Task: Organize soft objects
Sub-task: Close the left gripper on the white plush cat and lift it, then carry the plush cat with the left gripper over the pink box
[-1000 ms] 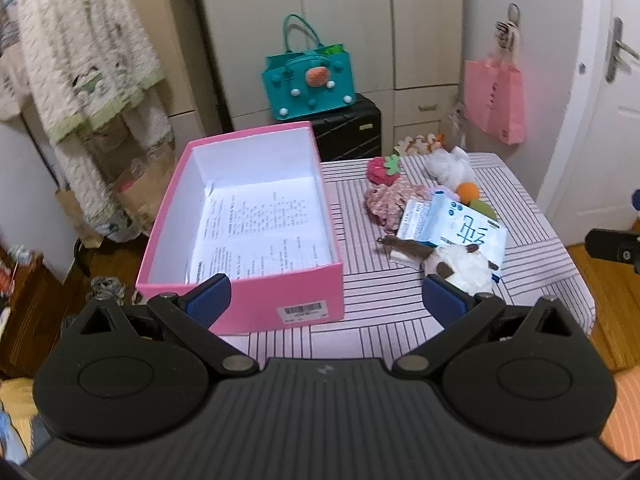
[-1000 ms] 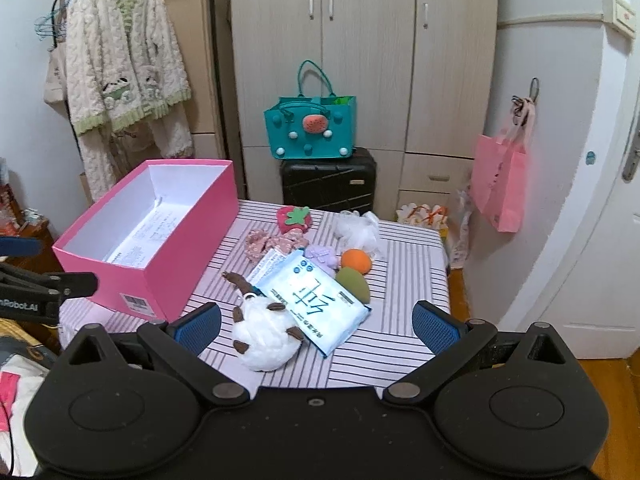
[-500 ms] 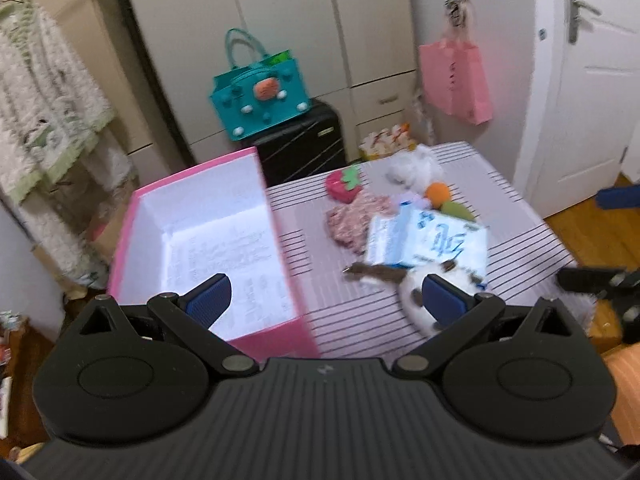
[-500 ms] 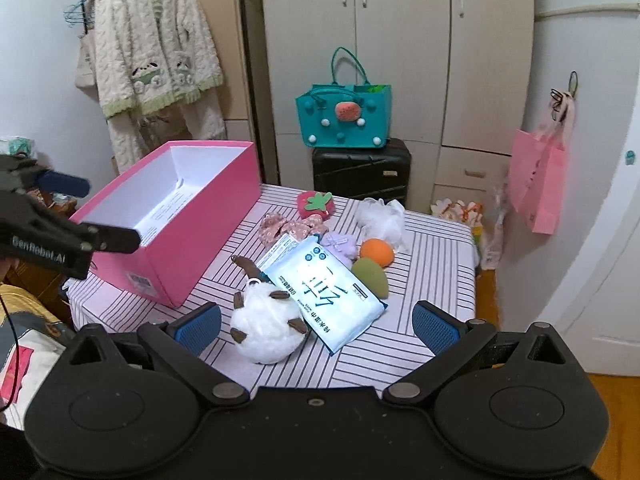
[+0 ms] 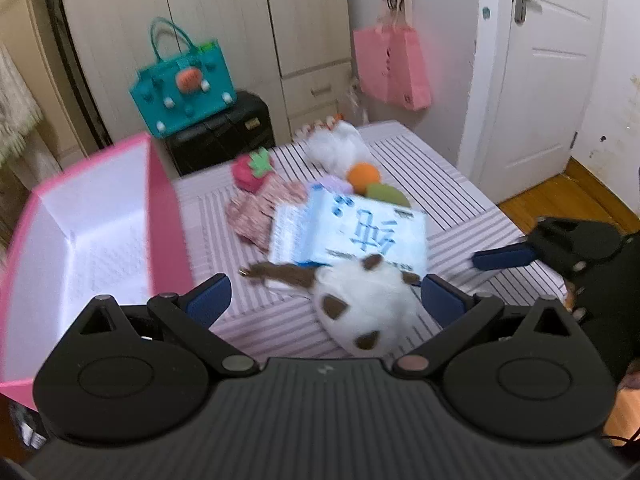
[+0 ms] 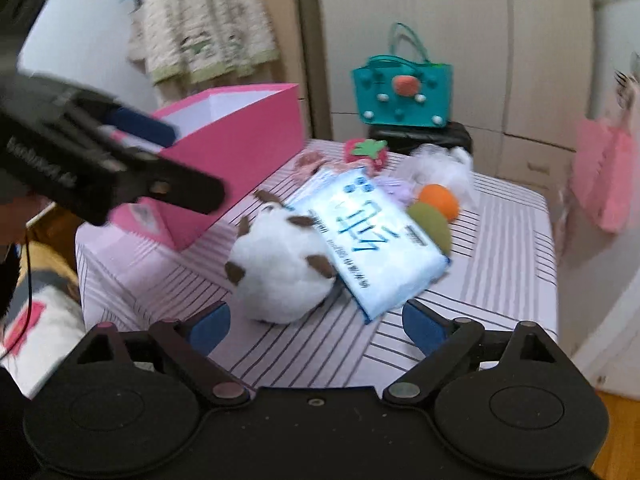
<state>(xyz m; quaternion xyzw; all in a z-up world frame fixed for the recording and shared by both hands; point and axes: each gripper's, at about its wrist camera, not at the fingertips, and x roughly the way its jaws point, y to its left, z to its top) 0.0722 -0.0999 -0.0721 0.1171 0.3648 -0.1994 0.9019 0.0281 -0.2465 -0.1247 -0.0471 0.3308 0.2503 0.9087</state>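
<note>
A white plush ball with brown patches (image 5: 366, 308) (image 6: 280, 268) lies on the striped table, just ahead of both open, empty grippers. My left gripper (image 5: 324, 300) is above it, its blue pads to either side. My right gripper (image 6: 316, 324) hovers just short of it. A blue-and-white tissue pack (image 5: 352, 232) (image 6: 368, 232) leans on the plush. Behind lie a pink frilly cloth (image 5: 264, 212), a strawberry toy (image 5: 252, 168) (image 6: 366, 152), an orange ball (image 5: 362, 174) (image 6: 438, 200), a green sponge (image 5: 386, 196) (image 6: 430, 224), a lilac item (image 6: 394, 188) and a white mesh puff (image 5: 338, 146) (image 6: 438, 168). An open pink box (image 5: 164, 216) (image 6: 240, 140) stands at left.
The table's striped cloth (image 5: 448, 184) (image 6: 504, 248) ends near a white door (image 5: 552, 72). Behind the table stand a black suitcase (image 5: 224, 132) with a teal bag (image 5: 184, 84) (image 6: 402, 96). A pink bag (image 5: 392, 68) hangs on the wall. A cardigan (image 6: 204, 24) hangs at left.
Both grippers have moved in toward the white plush ball; the left one swung right, away from the pink box. Both views are blurred by motion. Both stay open.
</note>
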